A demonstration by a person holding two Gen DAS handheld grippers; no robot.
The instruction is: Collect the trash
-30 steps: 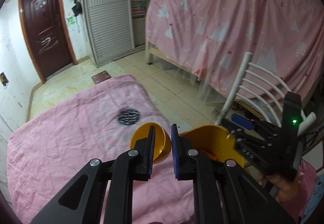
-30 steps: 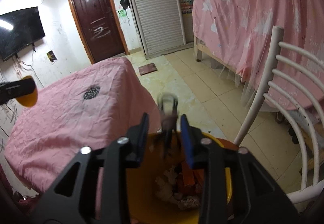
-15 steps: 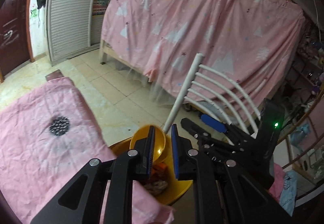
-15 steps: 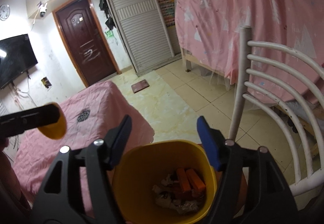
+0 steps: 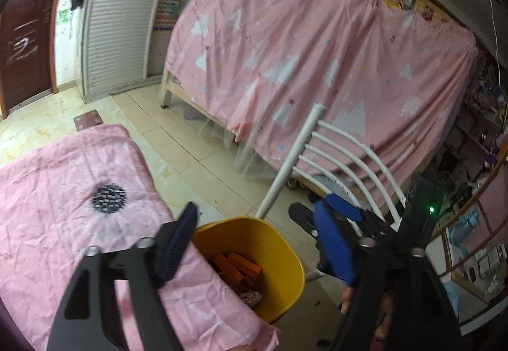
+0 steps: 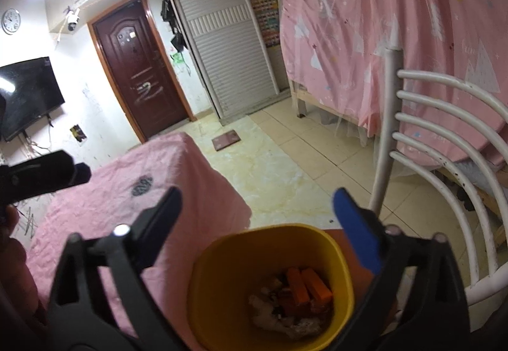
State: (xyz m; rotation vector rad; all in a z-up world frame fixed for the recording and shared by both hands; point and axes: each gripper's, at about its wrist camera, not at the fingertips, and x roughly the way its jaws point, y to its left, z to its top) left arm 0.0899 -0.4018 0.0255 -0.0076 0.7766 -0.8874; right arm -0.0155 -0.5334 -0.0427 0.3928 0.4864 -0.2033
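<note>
A yellow trash bin (image 5: pixel 279 255) stands beside the pink-covered table (image 5: pixel 63 224), also in the right wrist view (image 6: pixel 222 281). It holds orange pieces (image 5: pixel 238 265) and crumpled scraps (image 6: pixel 285 316). My left gripper (image 5: pixel 254 243) is open and empty, above the bin's rim. My right gripper (image 6: pixel 257 211) is open and empty, above the bin; it shows in the left wrist view (image 5: pixel 336 211). The left gripper shows at the left edge of the right wrist view (image 6: pixel 63 173).
A white chair (image 6: pixel 422 141) stands right of the bin, its back close to my right gripper. A pink curtained bed (image 5: pixel 317 65) fills the far right. A door (image 6: pixel 136 71) and a tiled floor (image 6: pixel 270 166) lie beyond the table. A dark round mark (image 5: pixel 108 197) sits on the tablecloth.
My left gripper swung right over the bin and opened; the yellow object it held is gone from its jaws. My right gripper opened earlier and let go of a small dark object.
</note>
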